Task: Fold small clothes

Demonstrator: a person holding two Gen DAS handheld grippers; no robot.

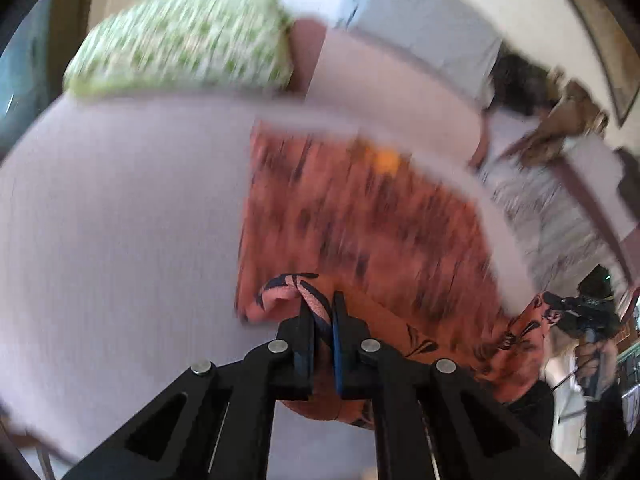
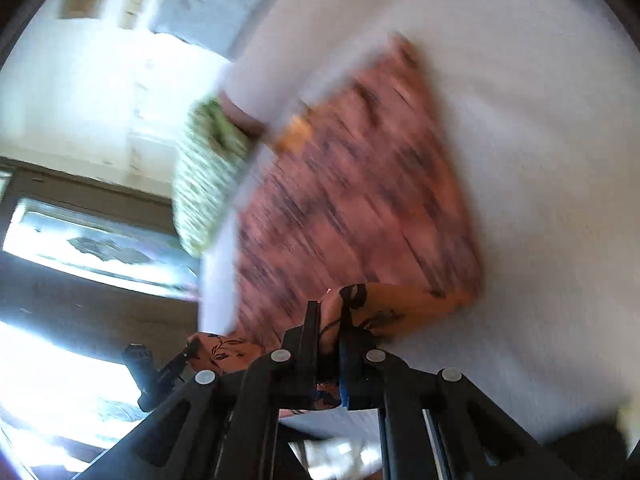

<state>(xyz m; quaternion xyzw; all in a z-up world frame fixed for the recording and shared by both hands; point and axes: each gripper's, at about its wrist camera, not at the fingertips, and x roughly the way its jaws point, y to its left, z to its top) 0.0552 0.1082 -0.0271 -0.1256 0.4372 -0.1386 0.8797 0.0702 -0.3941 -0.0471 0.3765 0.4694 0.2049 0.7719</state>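
Note:
A salmon-orange garment with dark printed marks point(image 1: 360, 220) lies spread on a white bed sheet point(image 1: 120, 220); it also shows in the right wrist view point(image 2: 360, 184). My left gripper point(image 1: 323, 312) is shut on a bunched corner of the garment at its near edge. My right gripper point(image 2: 330, 320) is shut on another corner of the same garment. The right gripper also shows at the far right of the left wrist view point(image 1: 576, 312), holding the cloth. Both views are motion-blurred.
A green-and-white patterned pillow point(image 1: 184, 40) lies at the head of the bed, also in the right wrist view point(image 2: 204, 176). A white folded cover point(image 1: 400, 92) crosses behind the garment. A window point(image 2: 80, 240) and room clutter point(image 1: 560, 112) lie beyond the bed.

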